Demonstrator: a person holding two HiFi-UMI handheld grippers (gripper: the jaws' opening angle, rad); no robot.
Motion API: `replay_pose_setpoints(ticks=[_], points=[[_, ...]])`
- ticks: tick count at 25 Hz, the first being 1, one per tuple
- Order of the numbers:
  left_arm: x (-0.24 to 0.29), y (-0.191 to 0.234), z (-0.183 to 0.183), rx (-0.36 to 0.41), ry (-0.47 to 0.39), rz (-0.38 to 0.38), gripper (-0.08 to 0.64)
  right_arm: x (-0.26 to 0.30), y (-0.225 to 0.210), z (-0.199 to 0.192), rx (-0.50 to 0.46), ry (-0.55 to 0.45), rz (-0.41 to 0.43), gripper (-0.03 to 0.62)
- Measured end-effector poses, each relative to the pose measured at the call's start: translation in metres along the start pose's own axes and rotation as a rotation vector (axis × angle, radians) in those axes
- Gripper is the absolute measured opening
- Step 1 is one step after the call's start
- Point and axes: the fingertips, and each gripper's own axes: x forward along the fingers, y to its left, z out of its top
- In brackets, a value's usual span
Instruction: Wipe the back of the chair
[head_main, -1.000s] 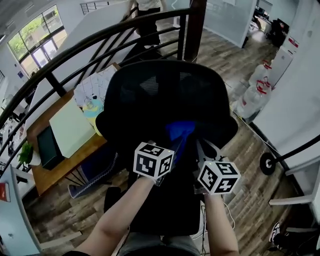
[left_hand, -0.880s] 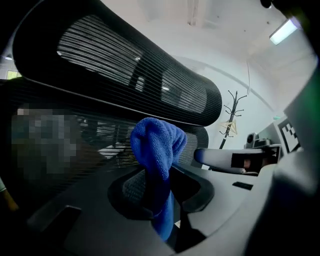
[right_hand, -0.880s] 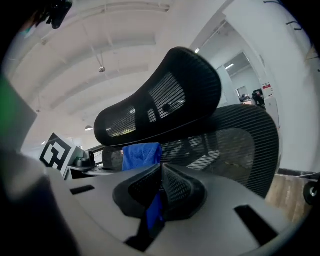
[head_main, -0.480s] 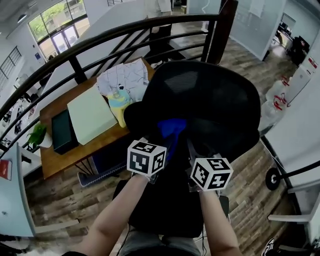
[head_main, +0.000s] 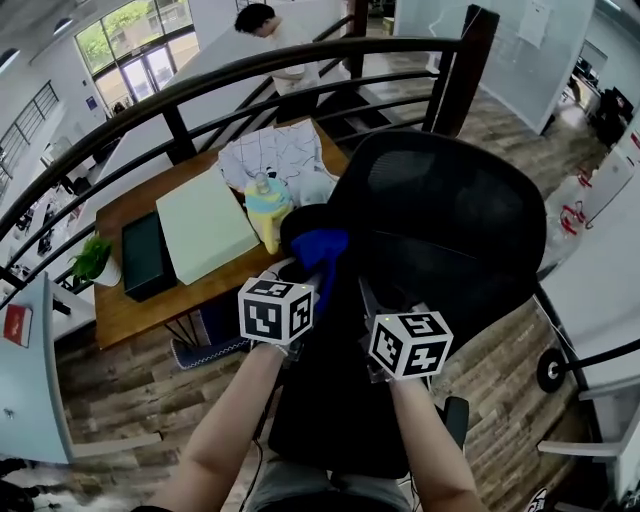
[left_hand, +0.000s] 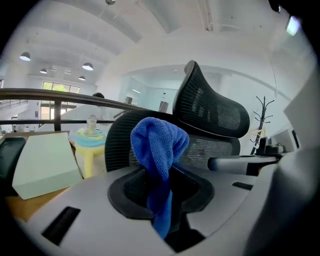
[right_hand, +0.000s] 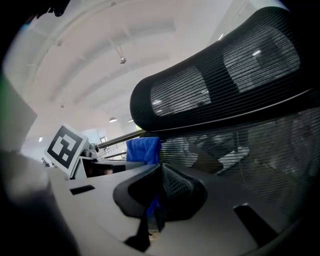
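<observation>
The black mesh chair back (head_main: 450, 230) fills the middle of the head view. A blue cloth (head_main: 320, 250) rests against the chair's left edge, and my left gripper (head_main: 311, 279) is shut on it. In the left gripper view the cloth (left_hand: 159, 147) bunches up above the jaws, with the chair's mesh (left_hand: 212, 107) just behind it. My right gripper (head_main: 363, 296) sits beside the left one, close to the mesh, jaws shut with nothing between them. The right gripper view shows the mesh back (right_hand: 225, 75) overhead and the cloth (right_hand: 143, 149) to the left.
A wooden desk (head_main: 125, 305) stands left of the chair with a pale green box (head_main: 205, 225), a dark box (head_main: 145, 255), a yellow and blue bottle (head_main: 265, 210) and papers (head_main: 272, 155). A black railing (head_main: 200, 90) runs behind it. A person (head_main: 265, 30) stands beyond it.
Both grippers and the cloth have shifted left along the chair back toward its left edge. The head view has swung, so more of the desk shows.
</observation>
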Motion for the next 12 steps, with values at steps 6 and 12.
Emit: replay_pose_setpoints(ticks=[6,12], points=[[-0.008,0.016,0.000,-0.022,-0.001,0.038,0.101,0.002,0.005,-0.004,-0.001,0.015,-0.001,0.031],[-0.010,0.008,0.001,-0.021,-0.014,0.028,0.101,-0.008,-0.006,-0.006,0.006,0.012,-0.028,0.031]])
